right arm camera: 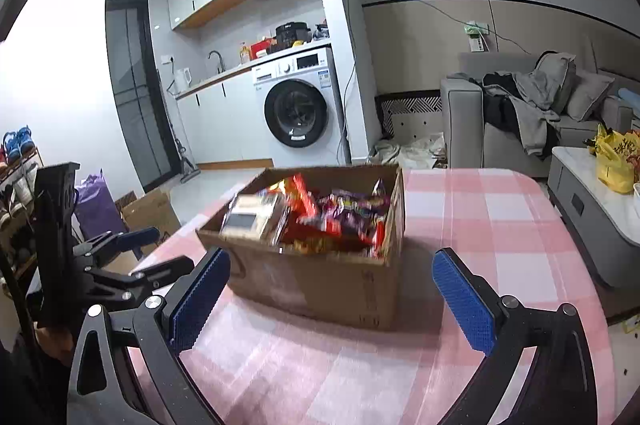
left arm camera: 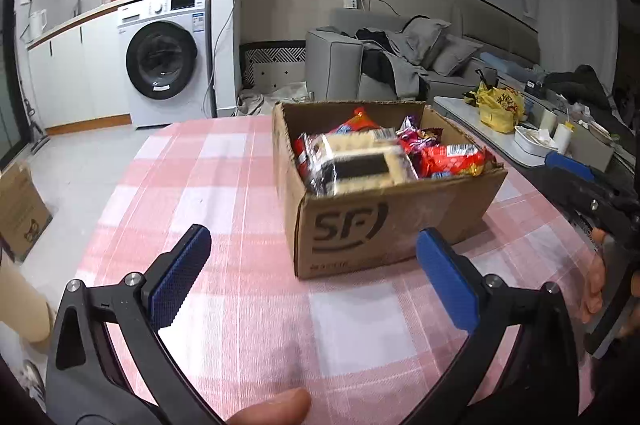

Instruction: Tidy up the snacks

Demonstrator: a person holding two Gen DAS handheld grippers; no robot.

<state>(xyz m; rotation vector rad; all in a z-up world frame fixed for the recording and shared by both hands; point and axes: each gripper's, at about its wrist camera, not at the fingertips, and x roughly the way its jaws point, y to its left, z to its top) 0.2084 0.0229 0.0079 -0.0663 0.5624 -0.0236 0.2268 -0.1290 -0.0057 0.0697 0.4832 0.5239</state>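
An open cardboard box (left arm camera: 384,225) marked SF stands on the pink checked tablecloth (left arm camera: 224,193). It holds several snack packs: a pale cracker pack (left arm camera: 364,161) at the front left and red packets (left arm camera: 452,161) to its right. My left gripper (left arm camera: 312,249) is open and empty, just in front of the box. In the right wrist view the same box (right arm camera: 320,281) shows with the cracker pack (right arm camera: 256,217) and red and purple packets (right arm camera: 340,213). My right gripper (right arm camera: 332,269) is open and empty, close before the box. The left gripper (right arm camera: 132,249) shows at the left.
A washing machine (left arm camera: 168,61) and counter stand behind the table. A grey sofa (left arm camera: 384,65) with clothes is at the back right. A low white table (left arm camera: 520,137) with a yellow bag (left arm camera: 498,107) stands right. A cardboard box (left arm camera: 20,209) sits on the floor left.
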